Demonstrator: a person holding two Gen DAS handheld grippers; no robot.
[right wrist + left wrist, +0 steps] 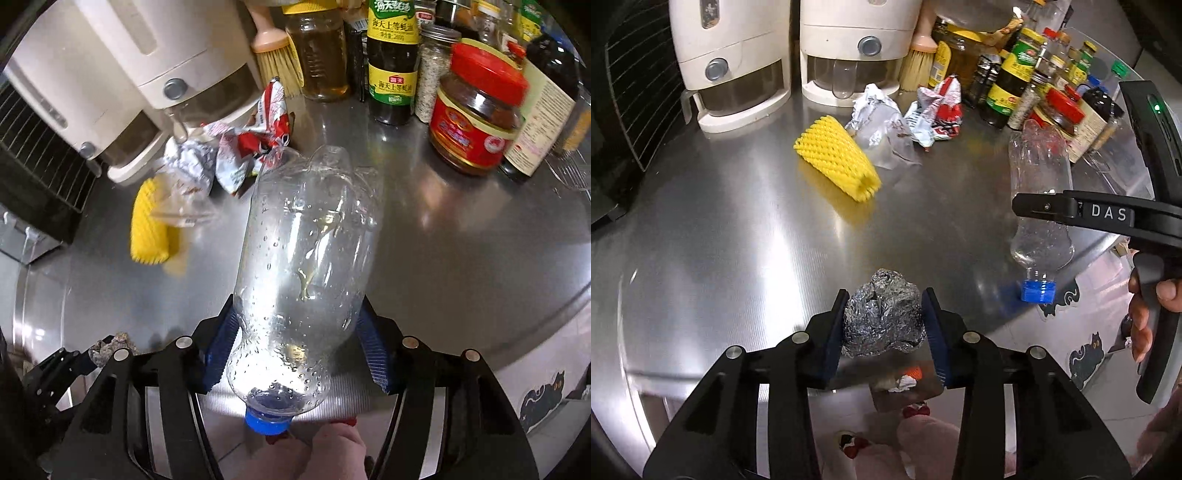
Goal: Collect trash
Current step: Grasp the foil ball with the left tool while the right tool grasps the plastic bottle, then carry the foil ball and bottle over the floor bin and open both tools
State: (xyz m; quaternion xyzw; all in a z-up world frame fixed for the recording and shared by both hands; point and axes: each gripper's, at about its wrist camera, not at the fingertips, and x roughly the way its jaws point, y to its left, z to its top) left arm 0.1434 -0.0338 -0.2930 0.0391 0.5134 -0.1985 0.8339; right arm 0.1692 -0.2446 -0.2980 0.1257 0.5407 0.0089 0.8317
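Observation:
My left gripper (884, 306) is shut on a crumpled foil ball (882, 319) near the front edge of the steel counter (738, 229). My right gripper (299, 325) is shut on a clear plastic bottle (306, 251) with a blue cap (266, 424), cap toward me; the bottle also shows in the left wrist view (1039, 192). A yellow foam net sleeve (836, 157), a clear plastic bag (882, 136) and a red and white wrapper (938, 110) lie further back. They also show in the right wrist view: sleeve (149, 229), wrapper (255, 144).
Two cream appliances (738, 62) stand at the back left. A brush (918, 62) and several sauce bottles and jars (1015, 77) crowd the back right, among them a red-lidded jar (476, 110). A black wire rack (631, 92) is at the left.

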